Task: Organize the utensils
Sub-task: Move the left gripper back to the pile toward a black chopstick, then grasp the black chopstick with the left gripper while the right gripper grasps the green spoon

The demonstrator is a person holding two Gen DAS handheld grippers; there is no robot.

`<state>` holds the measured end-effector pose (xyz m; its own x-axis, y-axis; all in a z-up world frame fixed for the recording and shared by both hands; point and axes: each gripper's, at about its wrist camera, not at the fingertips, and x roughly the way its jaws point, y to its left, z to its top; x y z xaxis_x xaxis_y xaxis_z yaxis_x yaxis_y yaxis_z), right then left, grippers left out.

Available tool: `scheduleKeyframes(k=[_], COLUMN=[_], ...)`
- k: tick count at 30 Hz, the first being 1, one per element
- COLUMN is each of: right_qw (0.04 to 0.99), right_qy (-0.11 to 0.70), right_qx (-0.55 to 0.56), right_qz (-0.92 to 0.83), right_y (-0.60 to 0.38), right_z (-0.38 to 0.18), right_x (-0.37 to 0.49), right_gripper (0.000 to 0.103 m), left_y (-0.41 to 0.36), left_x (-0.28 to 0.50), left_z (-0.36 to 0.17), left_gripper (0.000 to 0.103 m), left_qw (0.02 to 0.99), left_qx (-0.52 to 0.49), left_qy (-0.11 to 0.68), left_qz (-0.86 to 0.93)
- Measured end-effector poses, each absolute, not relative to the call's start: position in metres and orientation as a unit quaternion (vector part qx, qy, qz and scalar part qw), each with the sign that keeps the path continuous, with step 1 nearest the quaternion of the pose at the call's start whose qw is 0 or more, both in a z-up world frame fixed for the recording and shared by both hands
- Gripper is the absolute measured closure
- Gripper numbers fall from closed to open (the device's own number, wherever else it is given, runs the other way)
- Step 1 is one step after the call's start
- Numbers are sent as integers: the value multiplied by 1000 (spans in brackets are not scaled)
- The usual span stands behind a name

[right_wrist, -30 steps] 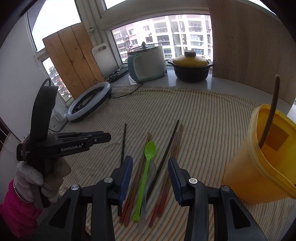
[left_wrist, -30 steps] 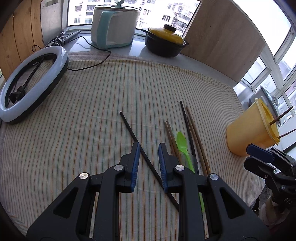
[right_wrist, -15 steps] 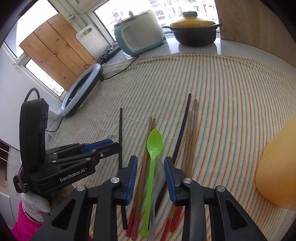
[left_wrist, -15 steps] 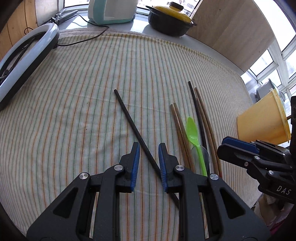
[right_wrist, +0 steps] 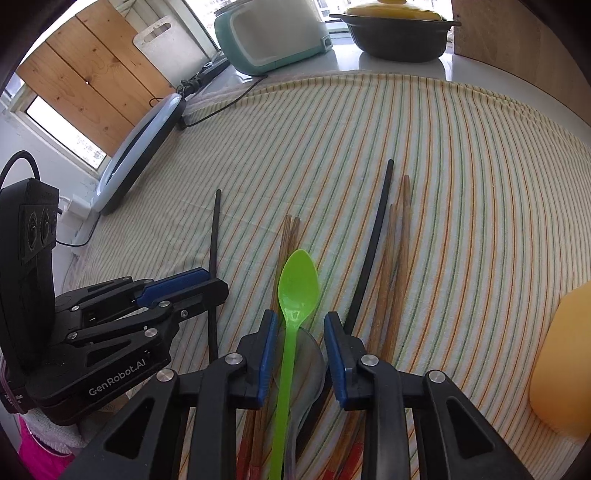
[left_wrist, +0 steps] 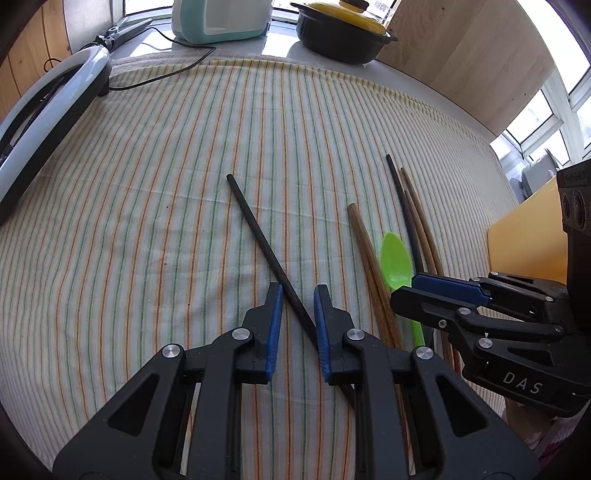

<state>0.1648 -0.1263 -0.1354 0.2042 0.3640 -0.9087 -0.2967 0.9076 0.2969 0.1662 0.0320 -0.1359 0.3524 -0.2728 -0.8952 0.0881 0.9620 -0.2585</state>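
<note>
Striped cloth (left_wrist: 155,206) covers the table w/ utensils laid out near its front edge; green spoon (right_wrist: 297,291) lies handle toward the camera, its handle running between the fingers of the right gripper (right_wrist: 298,325), which stand apart w/ space either side, gripping nothing; a clear spoon (right_wrist: 308,363) sits under the green handle; left of it a pair of brown chopsticks (right_wrist: 286,243), right of it a long black chopstick (right_wrist: 373,251) and two more brown chopsticks (right_wrist: 397,251); a lone black chopstick (left_wrist: 258,236) lies apart to the left, angled across the cloth; left gripper (left_wrist: 297,299) has its fingers spread open astride that stick's near part, the stick passing diagonally through the gap and close against the right pad (left_wrist: 320,325); contact unclear; yellow bin (right_wrist: 561,373) stands at the right edge of the cloth; at the back, a ring light (left_wrist: 44,114), teal cooker (right_wrist: 273,33) and black pot w/ yellow lid (left_wrist: 343,33) by the window.
</note>
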Motion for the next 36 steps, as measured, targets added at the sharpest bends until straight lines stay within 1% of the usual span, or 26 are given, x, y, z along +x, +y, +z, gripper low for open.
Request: scheduleKeyframes(k=[6, 15, 16, 17, 19, 25, 36], right_qw=[775, 776, 777, 778, 778, 778, 800], right_qy=[595, 594, 593, 593, 593, 590, 556], right_qx=[25, 26, 29, 31, 40, 60, 60], right_qz=[210, 210, 208, 207, 206, 209, 217], right_y=[-126, -121, -121, -121, -122, -128, -132], right_z=[-138, -139, -139, -139, -140, -138, -104], right_x=[169, 174, 175, 175, 177, 175, 163], right_gripper=[83, 84, 86, 92, 94, 96, 98], left_y=[33, 34, 35, 35, 36, 40, 52], left_x=[167, 167, 166, 166, 166, 164, 161], left_z=[-137, -137, -137, -136, -136, -135, -121], left_gripper=[92, 93, 94, 94, 94, 97, 99], left_qw=[822, 822, 823, 823, 824, 823, 828], left_qx=[-79, -83, -84, -84, -85, -93, -112], left_qy=[553, 551, 550, 549, 549, 549, 537], left_qz=[-113, -116, -116, -117, -116, -115, -116])
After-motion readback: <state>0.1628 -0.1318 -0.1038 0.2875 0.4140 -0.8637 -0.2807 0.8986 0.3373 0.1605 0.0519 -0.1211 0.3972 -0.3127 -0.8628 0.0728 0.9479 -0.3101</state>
